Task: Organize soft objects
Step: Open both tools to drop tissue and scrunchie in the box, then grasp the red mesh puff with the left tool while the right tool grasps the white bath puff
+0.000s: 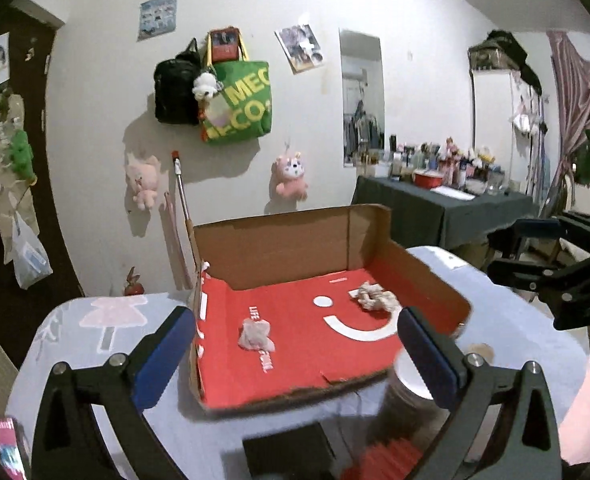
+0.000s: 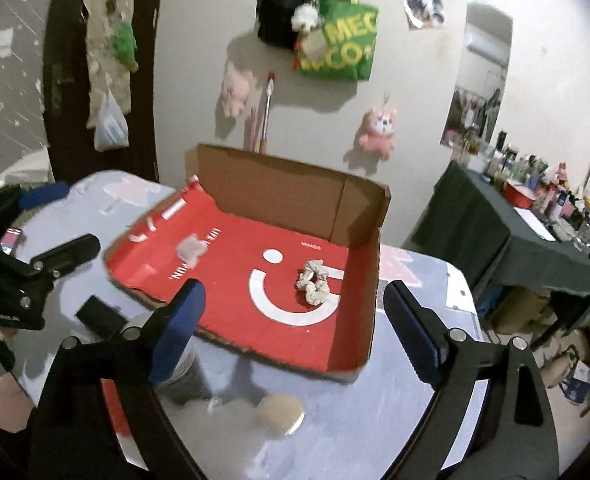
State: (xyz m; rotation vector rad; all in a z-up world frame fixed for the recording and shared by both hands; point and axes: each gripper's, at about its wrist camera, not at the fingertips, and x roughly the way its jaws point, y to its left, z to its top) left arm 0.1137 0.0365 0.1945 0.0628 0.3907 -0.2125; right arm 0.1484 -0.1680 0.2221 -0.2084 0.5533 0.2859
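Both the left gripper [image 1: 295, 344] and right gripper [image 2: 293, 320] hang angled downward, jaws spread wide, nothing between them.

Motion is blurring the pale soft lump [image 2: 191, 249] in the red box; a round lid [image 2: 279, 413] is smearing too, and bottles [image 1: 447, 160] are staying indistinct.

The left gripper [image 1: 295, 344] hangs above the near edge of the cardboard box [image 1: 287, 240], jaws spread wide with nothing between the blue pads [image 1: 163, 360]. Two soft objects lie apart on the red box floor: a pinkish scrunchie [image 1: 256, 334] at centre-left and a cream scrunchie [image 1: 375, 298] toward the right wall. The right gripper [image 1: 543, 272] shows at the right edge.
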